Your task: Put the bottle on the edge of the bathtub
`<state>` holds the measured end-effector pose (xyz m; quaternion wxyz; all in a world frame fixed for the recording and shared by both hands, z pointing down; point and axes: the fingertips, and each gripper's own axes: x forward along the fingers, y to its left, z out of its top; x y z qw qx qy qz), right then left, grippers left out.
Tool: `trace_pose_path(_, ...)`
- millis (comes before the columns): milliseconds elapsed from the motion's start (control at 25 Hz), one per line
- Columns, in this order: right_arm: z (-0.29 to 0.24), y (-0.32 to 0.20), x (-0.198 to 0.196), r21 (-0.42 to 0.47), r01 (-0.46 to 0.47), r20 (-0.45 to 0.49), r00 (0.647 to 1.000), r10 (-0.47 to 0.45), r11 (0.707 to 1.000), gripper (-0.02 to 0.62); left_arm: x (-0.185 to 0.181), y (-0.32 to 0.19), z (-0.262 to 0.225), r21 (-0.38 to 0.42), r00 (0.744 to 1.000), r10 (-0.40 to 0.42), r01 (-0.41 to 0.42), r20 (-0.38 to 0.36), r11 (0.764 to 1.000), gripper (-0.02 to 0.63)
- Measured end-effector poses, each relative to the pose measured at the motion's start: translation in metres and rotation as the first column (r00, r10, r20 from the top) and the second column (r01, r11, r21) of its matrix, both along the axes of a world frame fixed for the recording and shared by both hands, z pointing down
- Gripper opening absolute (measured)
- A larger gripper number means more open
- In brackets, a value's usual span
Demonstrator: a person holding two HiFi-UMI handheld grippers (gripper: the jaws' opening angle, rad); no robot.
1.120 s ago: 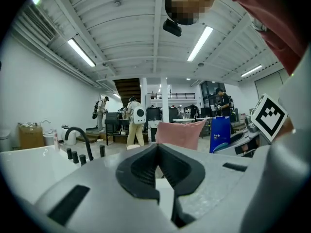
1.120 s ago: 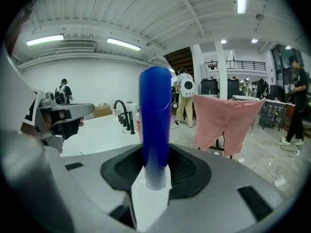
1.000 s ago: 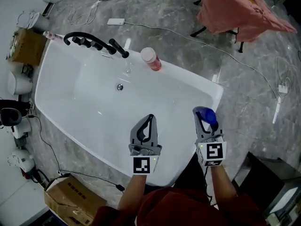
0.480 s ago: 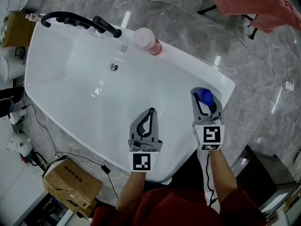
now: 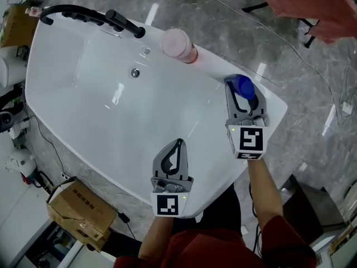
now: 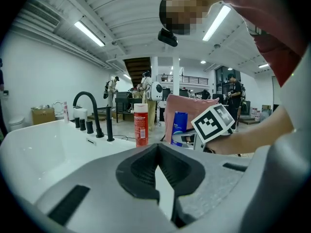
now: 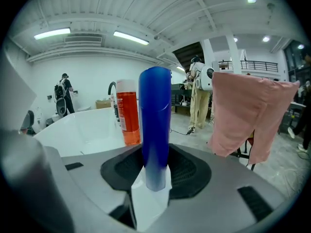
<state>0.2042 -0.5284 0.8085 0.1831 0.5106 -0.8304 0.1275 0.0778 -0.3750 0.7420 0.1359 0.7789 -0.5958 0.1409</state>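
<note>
above bathtub rim (image 5: 273, 103), bottle (image 5: 244, 86) in right tool (image 5: 240, 91)

A red plastic bottle with a pale pink cap (image 5: 179, 44) stands upright, just beside a black curved tap with a row of black handles (image 5: 120, 24). The grey marbled floor (image 5: 223, 15) carries a thin white cable (image 5: 290, 44) that runs towards a salmon-pink cloth (image 5: 312, 4) draped over a black-legged stand. A brown cardboard box (image 5: 81, 214) sits at the lower left with a black cable (image 5: 49, 147) trailing near it, and a second brown cardboard box (image 5: 15, 18) lies at the upper left. In the left gripper view, people (image 6: 112, 86) stand far off under long ceiling strip lights (image 6: 88, 33).
</note>
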Motion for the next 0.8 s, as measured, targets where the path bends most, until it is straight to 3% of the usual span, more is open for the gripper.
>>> trace_pose_path(480,0.005,-0.024,-0.012,0.031,0.02,-0.053,0.998,-0.018,0.999,0.153,-0.016,0.001,-0.002,0.004,0.999,-0.046,0.046,0.0,0.999,0.005)
trace_pose_path(680,0.008,-0.018,-0.01,0.005,0.016,-0.078,0.997,-0.016,1.0,0.235,-0.013,0.001,-0.014,0.035,0.999,-0.039,0.039,-0.014,0.999,0.005)
trace_pose_path(800,0.011,-0.007,-0.008,-0.02,0.009,-0.088,0.996,-0.011,1.0,0.242,-0.016,0.005,-0.02,0.042,0.999,-0.042,0.043,-0.017,0.998,0.005)
